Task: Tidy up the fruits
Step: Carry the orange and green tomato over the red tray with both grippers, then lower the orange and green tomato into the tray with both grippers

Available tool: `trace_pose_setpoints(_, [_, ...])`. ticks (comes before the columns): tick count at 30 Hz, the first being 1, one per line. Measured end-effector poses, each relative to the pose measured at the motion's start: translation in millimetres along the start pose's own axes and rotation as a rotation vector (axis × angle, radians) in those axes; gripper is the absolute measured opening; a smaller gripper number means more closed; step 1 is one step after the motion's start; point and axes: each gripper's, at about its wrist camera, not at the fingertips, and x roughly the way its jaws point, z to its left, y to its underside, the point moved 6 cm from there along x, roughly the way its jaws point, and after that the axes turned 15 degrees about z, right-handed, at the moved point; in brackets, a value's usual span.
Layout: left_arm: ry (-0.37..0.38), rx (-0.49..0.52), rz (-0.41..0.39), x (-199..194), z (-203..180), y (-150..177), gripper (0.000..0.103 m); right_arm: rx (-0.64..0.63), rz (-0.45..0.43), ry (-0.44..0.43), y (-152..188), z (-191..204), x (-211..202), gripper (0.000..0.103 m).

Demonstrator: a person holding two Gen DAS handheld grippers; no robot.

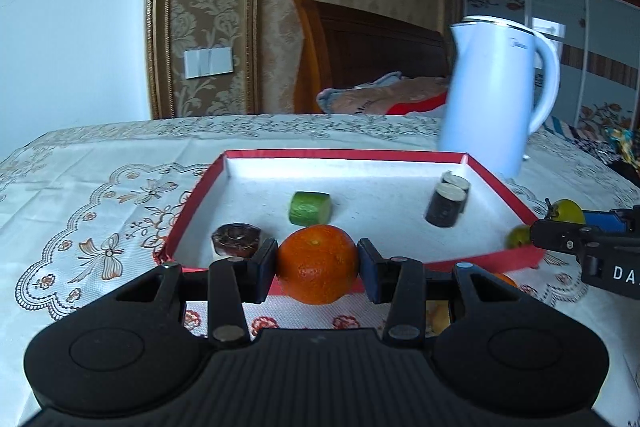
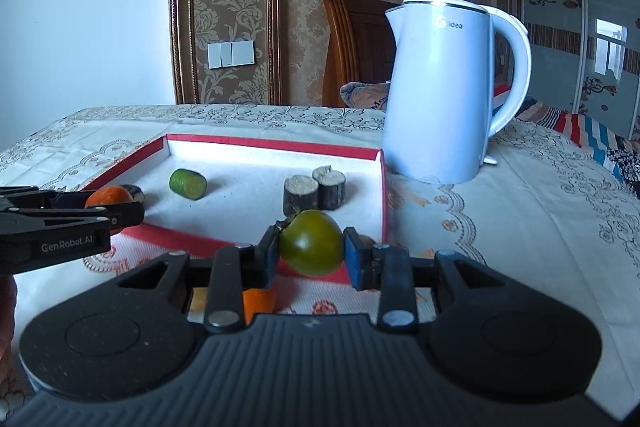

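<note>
Your left gripper [image 1: 317, 264] is matt black plastic with ribbed housing, and the orange [image 1: 318, 264] between its fingers [image 1: 265, 269] has a finely pitted, slightly glossy peel. At lower centre of the right wrist view, the green tomato [image 2: 311, 248] looks smooth and shiny. The tray [image 2: 276, 145] has red card-like walls and a matt white lining. The kettle [image 2: 440, 95] is glossy white plastic. Patterned cloth [image 2: 520, 211] covers the bench.

Orange mandarin [image 1: 317, 264], green tomato [image 2: 311, 242], green cucumber piece [image 1: 310, 207], red-rimmed white tray [image 1: 496, 182], white kettle [image 2: 440, 87], cream floral-patterned cloth [image 1: 100, 187], black grippers with blue pads [image 1: 367, 263].
</note>
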Motion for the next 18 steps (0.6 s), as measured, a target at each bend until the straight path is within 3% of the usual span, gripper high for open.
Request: trace_pose_setpoints(18, [-0.084, -0.034, 0.045, 43, 5, -30, 0.043, 0.049, 0.094, 0.051, -30, -4, 67, 0.032])
